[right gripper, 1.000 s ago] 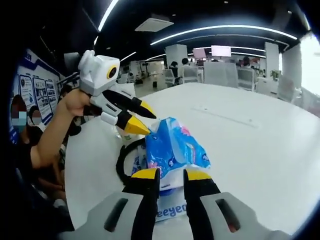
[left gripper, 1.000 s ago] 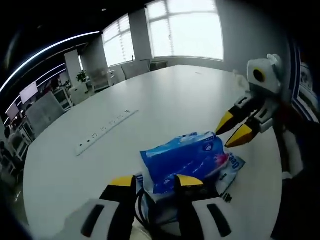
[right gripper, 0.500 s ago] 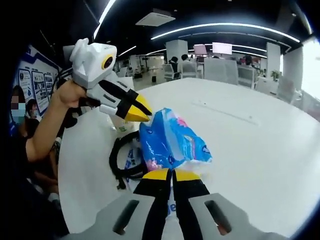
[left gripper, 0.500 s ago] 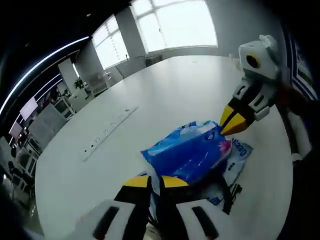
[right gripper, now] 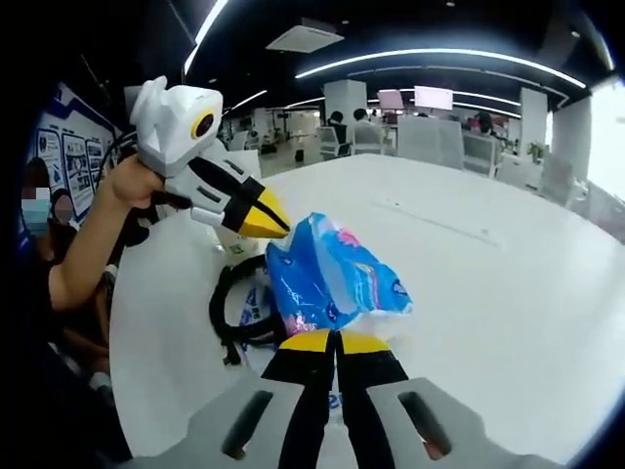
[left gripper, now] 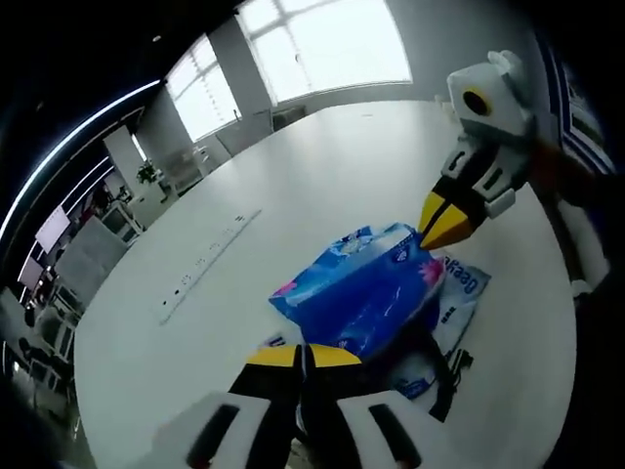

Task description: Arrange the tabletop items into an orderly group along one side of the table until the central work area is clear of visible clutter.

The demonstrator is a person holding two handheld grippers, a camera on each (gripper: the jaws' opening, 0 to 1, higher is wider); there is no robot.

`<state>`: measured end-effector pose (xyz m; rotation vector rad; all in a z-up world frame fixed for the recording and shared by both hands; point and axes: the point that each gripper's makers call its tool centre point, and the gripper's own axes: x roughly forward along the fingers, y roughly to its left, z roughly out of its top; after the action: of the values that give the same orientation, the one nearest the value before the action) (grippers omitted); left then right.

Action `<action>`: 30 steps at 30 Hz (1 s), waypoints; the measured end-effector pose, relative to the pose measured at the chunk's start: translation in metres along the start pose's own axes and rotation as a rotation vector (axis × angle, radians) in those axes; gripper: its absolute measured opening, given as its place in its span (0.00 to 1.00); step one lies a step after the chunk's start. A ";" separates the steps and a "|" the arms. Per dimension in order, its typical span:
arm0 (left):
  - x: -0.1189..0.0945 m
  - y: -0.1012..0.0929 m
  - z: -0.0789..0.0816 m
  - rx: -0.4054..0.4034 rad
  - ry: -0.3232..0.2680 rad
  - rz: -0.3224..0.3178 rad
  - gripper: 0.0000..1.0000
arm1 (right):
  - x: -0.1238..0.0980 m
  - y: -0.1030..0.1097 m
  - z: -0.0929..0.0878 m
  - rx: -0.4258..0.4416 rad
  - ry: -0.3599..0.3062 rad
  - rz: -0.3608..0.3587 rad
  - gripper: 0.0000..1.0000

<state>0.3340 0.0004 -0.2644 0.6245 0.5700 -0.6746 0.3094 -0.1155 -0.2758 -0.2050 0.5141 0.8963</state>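
Observation:
A blue plastic tissue pack (left gripper: 361,293) lies crumpled near the table's edge, on top of a flat white wipes pack (left gripper: 461,293) with blue lettering. My left gripper (left gripper: 303,357) is shut on the pack's near end. My right gripper (left gripper: 435,230) reaches in from the right, its yellow tips pinched on the far corner. In the right gripper view the same pack (right gripper: 332,278) sits just above my right gripper (right gripper: 336,342), which is shut on its edge, and the left gripper (right gripper: 273,223) bites the opposite end. A coiled black cable (right gripper: 220,313) lies under and beside the pack.
The round white table (left gripper: 322,186) stretches wide behind the pack, with a long flush power strip (left gripper: 205,264) set in it. A person's arm (right gripper: 88,264) holds the left gripper at the table's edge. Office chairs (right gripper: 430,142) stand along the far side.
Both grippers stood open around the pack's ends a second ago and have since shut on it. The pack now looks pulled up slightly between them.

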 end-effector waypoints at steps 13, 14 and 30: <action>-0.025 -0.007 0.008 0.041 -0.046 0.032 0.00 | -0.015 -0.006 0.019 -0.016 -0.076 -0.014 0.00; -0.027 -0.004 0.011 0.040 -0.054 0.038 0.00 | -0.016 -0.007 0.021 -0.018 -0.084 -0.017 0.00; -0.046 -0.009 0.031 0.066 -0.110 0.068 0.00 | -0.033 -0.015 0.045 -0.095 -0.125 -0.049 0.00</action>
<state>0.3064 -0.0086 -0.2162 0.6614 0.4241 -0.6614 0.3196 -0.1308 -0.2208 -0.2447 0.3493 0.8805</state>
